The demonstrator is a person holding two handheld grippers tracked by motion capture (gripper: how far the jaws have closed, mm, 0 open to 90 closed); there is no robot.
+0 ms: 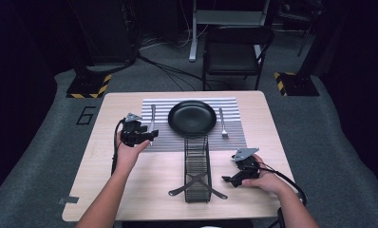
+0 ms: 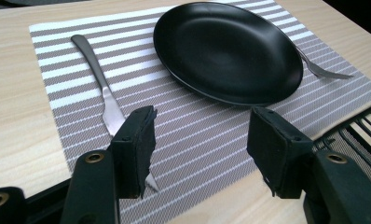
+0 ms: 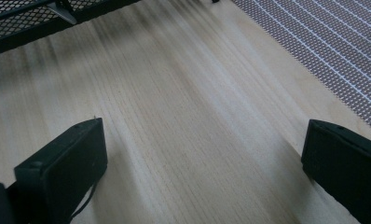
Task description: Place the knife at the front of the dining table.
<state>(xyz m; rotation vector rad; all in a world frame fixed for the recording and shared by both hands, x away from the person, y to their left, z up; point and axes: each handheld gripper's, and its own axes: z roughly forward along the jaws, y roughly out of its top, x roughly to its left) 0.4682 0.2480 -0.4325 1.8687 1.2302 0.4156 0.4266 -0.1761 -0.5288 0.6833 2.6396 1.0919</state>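
Observation:
A black plate [image 1: 192, 117] [image 2: 228, 51] sits in the middle of a grey-and-white striped placemat [image 1: 230, 137] [image 2: 197, 135]. To its left on the mat lies a metal knife [image 1: 152, 118] [image 2: 99, 79], and to its right a fork [image 1: 222, 122] [image 2: 321, 70]. My left gripper [image 1: 146, 135] [image 2: 200, 140] hovers over the mat's front left part, open with nothing between the jaws. Its left pad hangs just above the knife's blade tip. My right gripper [image 1: 227, 179] [image 3: 202, 154] is open over bare wood, right of a black wire caddy [image 1: 197, 168] [image 3: 30, 21].
The caddy's long axis points toward the plate, and two dark utensil handles [image 1: 177, 191] cross and stick out at its near end. A folding chair [image 1: 234, 52] stands behind the table's far edge. Cables and striped stand bases lie on the floor beyond.

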